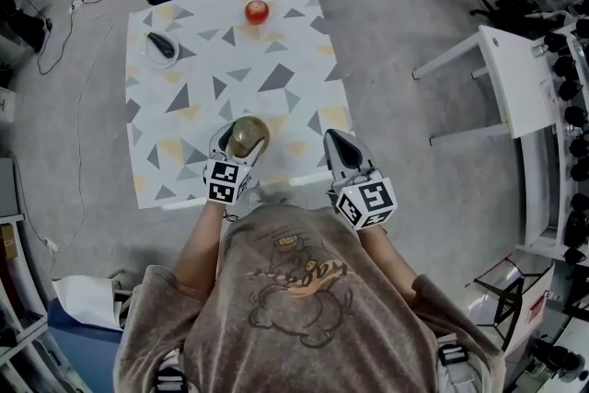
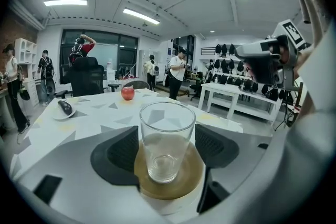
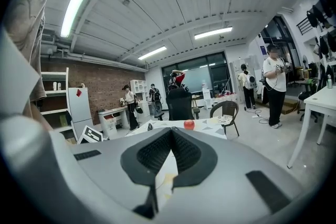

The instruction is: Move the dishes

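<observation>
At the near edge of the worktop (image 1: 230,60) we have a glass (image 2: 166,128) standing on a brown coaster (image 2: 189,181). Our left tongs (image 2: 168,149) straddle it, jaws wide apart, just beside its walls. Our right tongs (image 3: 170,131) hover alongside, jaws pressed together and empty. Farther off lie an apple (image 1: 257,11) and a plate (image 1: 162,51).

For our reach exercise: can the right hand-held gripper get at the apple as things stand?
Probably yes. Only bare cloth lies between the right hand-held gripper and the apple; the glass stands aside. But the apple is at the far end, a long stretch, and the jaws are shut.
</observation>
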A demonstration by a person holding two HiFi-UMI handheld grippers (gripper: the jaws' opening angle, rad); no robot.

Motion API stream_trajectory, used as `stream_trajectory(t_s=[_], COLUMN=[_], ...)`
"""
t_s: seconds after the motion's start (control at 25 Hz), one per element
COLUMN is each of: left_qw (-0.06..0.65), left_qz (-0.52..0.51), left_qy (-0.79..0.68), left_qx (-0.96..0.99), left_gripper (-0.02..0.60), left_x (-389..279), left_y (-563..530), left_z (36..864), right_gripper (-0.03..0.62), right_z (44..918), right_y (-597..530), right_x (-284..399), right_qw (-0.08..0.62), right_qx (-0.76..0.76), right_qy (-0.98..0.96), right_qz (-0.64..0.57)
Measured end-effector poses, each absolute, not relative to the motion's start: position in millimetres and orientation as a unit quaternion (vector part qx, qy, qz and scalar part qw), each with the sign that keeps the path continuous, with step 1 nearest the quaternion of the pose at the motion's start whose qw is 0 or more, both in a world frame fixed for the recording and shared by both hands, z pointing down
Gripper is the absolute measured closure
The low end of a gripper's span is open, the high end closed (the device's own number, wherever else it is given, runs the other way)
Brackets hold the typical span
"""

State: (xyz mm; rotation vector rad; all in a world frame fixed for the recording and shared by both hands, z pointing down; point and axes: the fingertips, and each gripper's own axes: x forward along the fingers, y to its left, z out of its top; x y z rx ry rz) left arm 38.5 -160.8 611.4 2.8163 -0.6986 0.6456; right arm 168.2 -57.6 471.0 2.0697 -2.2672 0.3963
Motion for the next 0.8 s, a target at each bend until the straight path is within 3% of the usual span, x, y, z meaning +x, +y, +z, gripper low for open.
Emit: stream_trajectory(t_s=[0.2, 0.32, 0.8], left_qw=[0.086, 0.086, 0.086], left_qz=[0.221, 0.22, 0.217], left_qy=[-0.23, -0.232, -0.238], left_qx=[0.944, 0.944, 0.943], left_gripper=[0.249, 0.288, 0.293], left_x=[42.0, 42.1, 41.2], left_y=[-162.4, -164.2, -166.2], left_z=[614.8, 614.8, 611.7], right_gripper=[0.599, 0.599, 0.599], right_z=[470.7, 470.7, 474.0], right_y=[-56.6, -56.3, -57.6], right_x=[168.1, 170.1, 167.7], right_qw=[0.027, 0.028, 0.029], right_qx=[0.671, 0.673, 0.672], right_qy=[-0.73, -0.728, -0.728], right_qz=[0.128, 0.128, 0.131])
